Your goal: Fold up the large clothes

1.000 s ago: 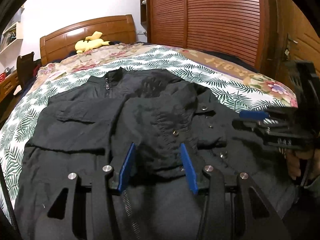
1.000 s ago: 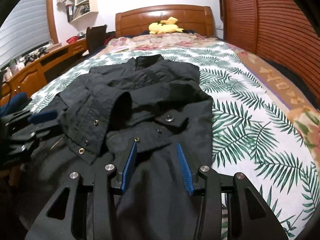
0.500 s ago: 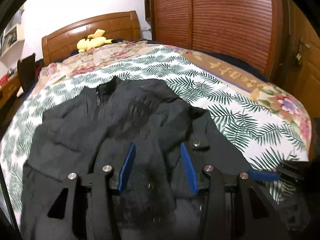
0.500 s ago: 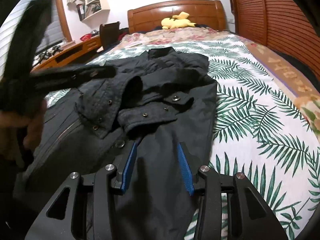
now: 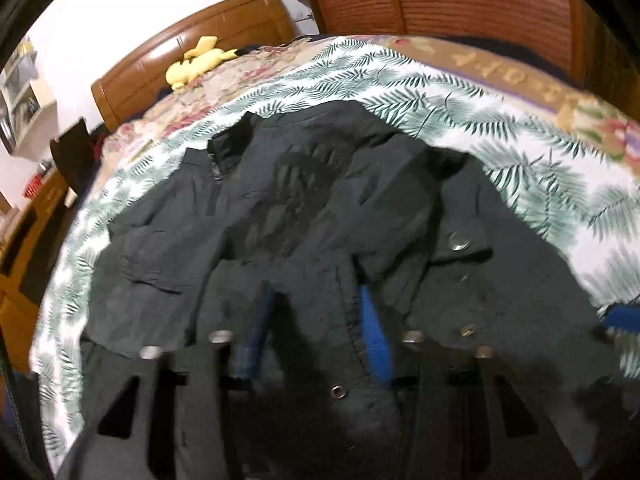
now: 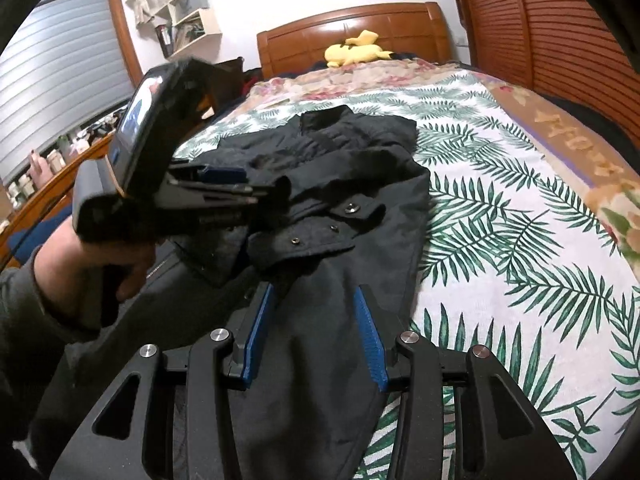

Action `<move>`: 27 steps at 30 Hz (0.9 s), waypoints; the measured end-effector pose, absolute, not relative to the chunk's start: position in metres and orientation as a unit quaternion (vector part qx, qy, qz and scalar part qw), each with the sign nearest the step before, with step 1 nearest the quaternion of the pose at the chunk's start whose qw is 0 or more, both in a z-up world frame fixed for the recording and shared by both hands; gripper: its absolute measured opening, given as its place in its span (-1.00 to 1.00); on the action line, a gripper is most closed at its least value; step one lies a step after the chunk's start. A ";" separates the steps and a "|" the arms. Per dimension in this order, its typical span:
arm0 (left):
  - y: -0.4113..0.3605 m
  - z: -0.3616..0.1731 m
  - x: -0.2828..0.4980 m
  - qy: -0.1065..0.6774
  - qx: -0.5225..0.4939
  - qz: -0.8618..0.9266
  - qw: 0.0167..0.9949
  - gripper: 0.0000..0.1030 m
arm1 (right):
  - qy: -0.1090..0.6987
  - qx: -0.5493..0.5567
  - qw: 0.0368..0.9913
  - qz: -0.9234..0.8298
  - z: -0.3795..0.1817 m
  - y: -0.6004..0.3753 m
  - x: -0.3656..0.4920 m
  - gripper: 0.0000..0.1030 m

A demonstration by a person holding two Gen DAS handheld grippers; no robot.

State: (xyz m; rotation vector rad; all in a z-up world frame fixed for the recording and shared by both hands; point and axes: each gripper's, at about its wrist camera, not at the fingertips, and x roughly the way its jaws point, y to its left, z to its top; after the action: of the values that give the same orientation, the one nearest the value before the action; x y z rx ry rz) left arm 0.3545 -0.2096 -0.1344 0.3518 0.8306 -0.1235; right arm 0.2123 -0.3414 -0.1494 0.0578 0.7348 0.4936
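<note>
The big black jacket with metal snap buttons (image 6: pixel 360 184) lies flat on the bed w/ the white sheet with green leaf prints (image 6: pixel 500 208), collar toward the brown wood headboard (image 6: pixel 352 28). One sleeve is folded across the front. The left tongs (image 5: pixel 316 320) are closing, w/ a fold of jacket cloth between the blue pads; can't tell if they pinch it. The right tongs (image 6: pixel 314 312) hang released over the jacket's lower part, holding nothing. A yellow plush toy (image 6: pixel 354 54) sits by the headboard.
</note>
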 end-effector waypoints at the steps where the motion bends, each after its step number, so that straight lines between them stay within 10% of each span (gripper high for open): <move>1: -0.208 -0.135 0.353 0.402 0.176 -0.059 0.897 -0.70 | 0.356 0.028 0.903 0.238 -0.149 -0.341 0.213 -0.18; 27: -0.088 -0.038 0.211 0.298 0.119 -0.151 0.935 -0.88 | 0.320 0.025 0.927 0.196 -0.104 -0.279 0.237 -0.18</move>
State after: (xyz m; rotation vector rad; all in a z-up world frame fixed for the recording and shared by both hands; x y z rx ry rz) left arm 0.2112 -0.0881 -0.0381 0.2433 0.6096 -0.3091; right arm 0.2365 -0.2791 -0.1038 0.0503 0.6564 0.4015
